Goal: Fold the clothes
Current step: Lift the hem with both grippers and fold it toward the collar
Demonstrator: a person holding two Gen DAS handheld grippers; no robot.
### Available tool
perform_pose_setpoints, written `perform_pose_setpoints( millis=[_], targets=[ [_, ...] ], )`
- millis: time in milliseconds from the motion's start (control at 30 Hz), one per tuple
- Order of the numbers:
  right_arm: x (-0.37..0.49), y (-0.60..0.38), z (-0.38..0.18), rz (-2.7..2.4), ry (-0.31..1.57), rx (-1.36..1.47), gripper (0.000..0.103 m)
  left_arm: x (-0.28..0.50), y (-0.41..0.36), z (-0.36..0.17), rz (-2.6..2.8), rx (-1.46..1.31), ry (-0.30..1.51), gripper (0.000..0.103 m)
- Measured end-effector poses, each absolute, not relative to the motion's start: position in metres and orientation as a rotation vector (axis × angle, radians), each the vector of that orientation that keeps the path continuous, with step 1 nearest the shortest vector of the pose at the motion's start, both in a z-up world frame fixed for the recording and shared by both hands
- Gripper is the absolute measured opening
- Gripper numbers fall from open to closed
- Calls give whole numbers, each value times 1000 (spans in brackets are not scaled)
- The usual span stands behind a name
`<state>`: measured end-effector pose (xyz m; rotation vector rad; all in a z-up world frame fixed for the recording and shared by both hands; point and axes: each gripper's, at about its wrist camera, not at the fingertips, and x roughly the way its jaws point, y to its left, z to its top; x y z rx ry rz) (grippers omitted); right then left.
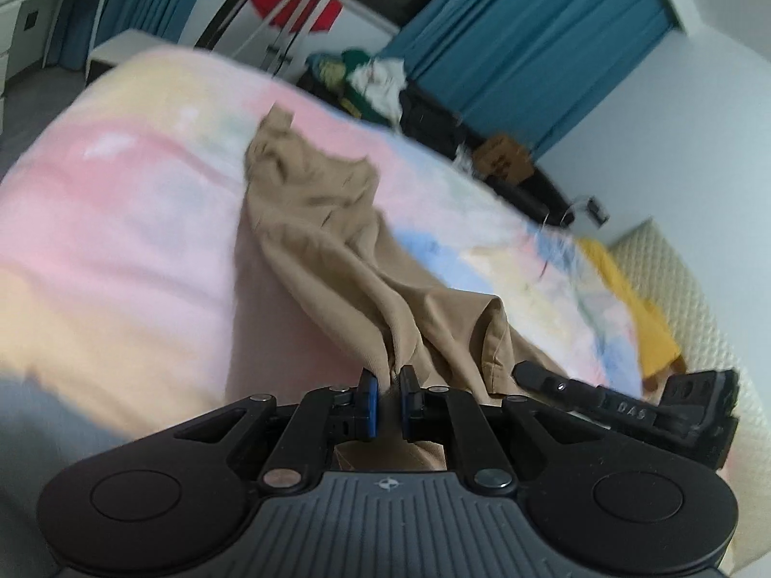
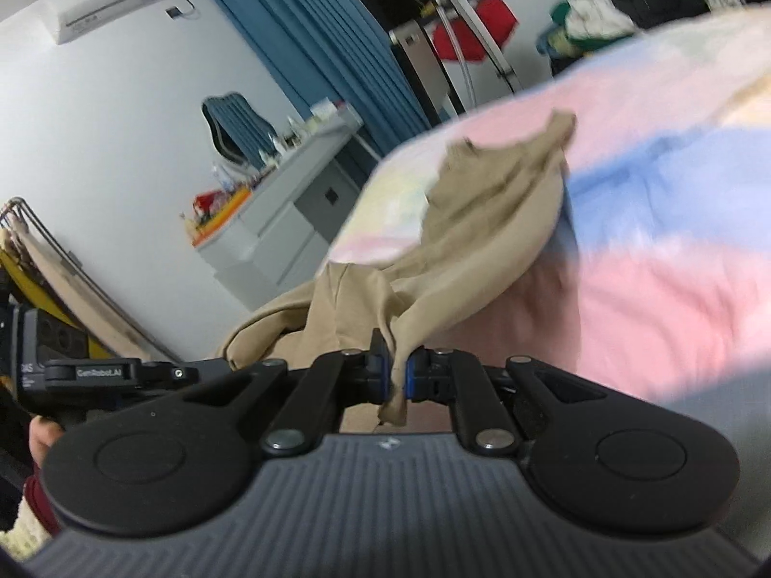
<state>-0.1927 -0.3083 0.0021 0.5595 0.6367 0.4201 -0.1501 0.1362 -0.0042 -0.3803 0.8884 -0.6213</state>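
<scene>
Both grippers have a bit of the tan garment point(image 1: 337, 241) pinched right now. The left gripper point(image 1: 389, 383) has its fingers point(image 1: 368, 392) closed down narrow on a bunched edge of the cloth, and the right gripper point(image 2: 396, 361) does the same on another edge, with a little tail of fabric poking out below its fingers point(image 2: 378, 354).

The garment is lifted at the near end, where the grippers hold it, and the far end trails down onto the bed point(image 1: 120, 202), which has a pastel pink, yellow and blue cover. It stretches away from the grippers across the middle of the bed, rumpled and bunched rather than flat.

From the left wrist view the right gripper sits just beside the garment's near edge. From the right wrist view the left gripper is just beside the garment on the other side, with a hand point(image 2: 41, 433) on its handle.

Past the bed's far edge are blue curtains point(image 1: 544, 33) and a pile of clothes point(image 1: 371, 77). Everything is pretty motion-blurred.
</scene>
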Motion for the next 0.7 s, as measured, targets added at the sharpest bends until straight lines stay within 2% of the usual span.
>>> perform_pose_setpoints(
  millis=[133, 267, 567, 700],
  targets=[
    [-197, -314, -17, 424, 669, 628, 10, -147, 130, -18, -578, -370, 907, 9],
    [-168, -316, -3, 423, 613, 641, 10, -114, 115, -1, -565, -372, 838, 9],
    [-29, -333, 20, 344, 493, 659, 10, 42, 50, 38, -440, -270, 663, 9],
    [42, -346, 1, 290, 482, 699, 10, 116, 20, 11, -383, -193, 652, 9]
  ],
)
